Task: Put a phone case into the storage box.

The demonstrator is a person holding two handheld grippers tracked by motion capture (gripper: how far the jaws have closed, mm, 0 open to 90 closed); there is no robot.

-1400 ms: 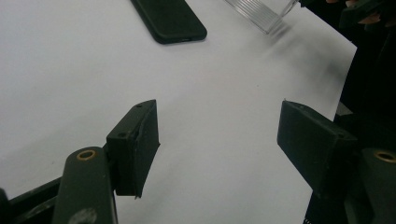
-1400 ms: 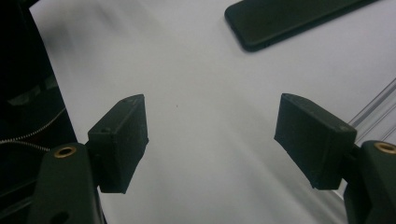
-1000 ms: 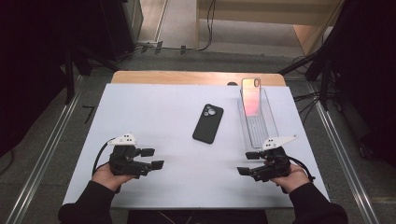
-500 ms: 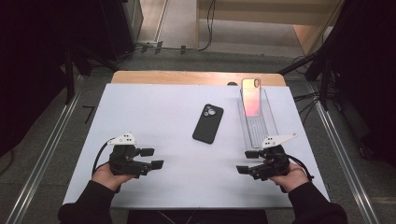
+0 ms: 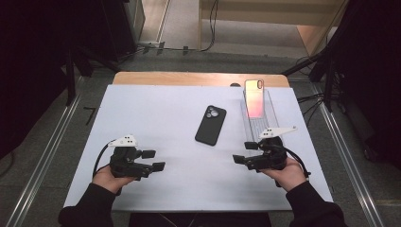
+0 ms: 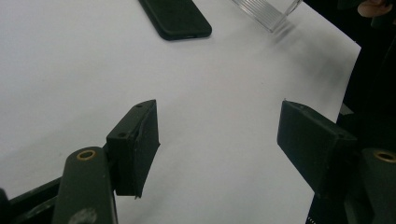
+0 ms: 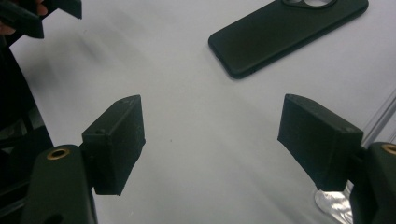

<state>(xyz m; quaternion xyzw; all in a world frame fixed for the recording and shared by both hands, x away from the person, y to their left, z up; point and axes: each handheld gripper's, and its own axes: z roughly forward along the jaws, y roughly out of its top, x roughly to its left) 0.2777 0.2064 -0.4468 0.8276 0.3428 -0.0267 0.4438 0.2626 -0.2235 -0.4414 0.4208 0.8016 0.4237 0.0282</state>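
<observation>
I have both grippers low over the white table point(image 5: 156, 109), close to its near edge. My left gripper point(image 5: 152, 160) sits toward the near left corner, pointing inward along the surface; in the left gripper view its jaws stand well apart with only bare tabletop between them, gripping nothing. My right gripper point(image 5: 246, 152) sits toward the near right corner, facing the left one across the table. In the right gripper view its jaws are also spread wide and hold nothing, with bare white surface between the pads. The two grippers are well apart from each other. The black phone point(image 5: 211, 125) lies flat, camera side up, near the middle of the table, somewhat toward the right edge, roughly between the two grippers and farther from me than either; neither gripper touches it. From the left gripper view the phone point(image 6: 175, 18) lies ahead toward the far edge, and in the right gripper view it point(image 7: 289, 32) lies ahead and off to one side. A clear stand point(image 5: 265, 127) runs along the right edge, just beyond my right gripper, and a pink phone point(image 5: 254, 98) leans on its far end, close to the far right corner.
</observation>
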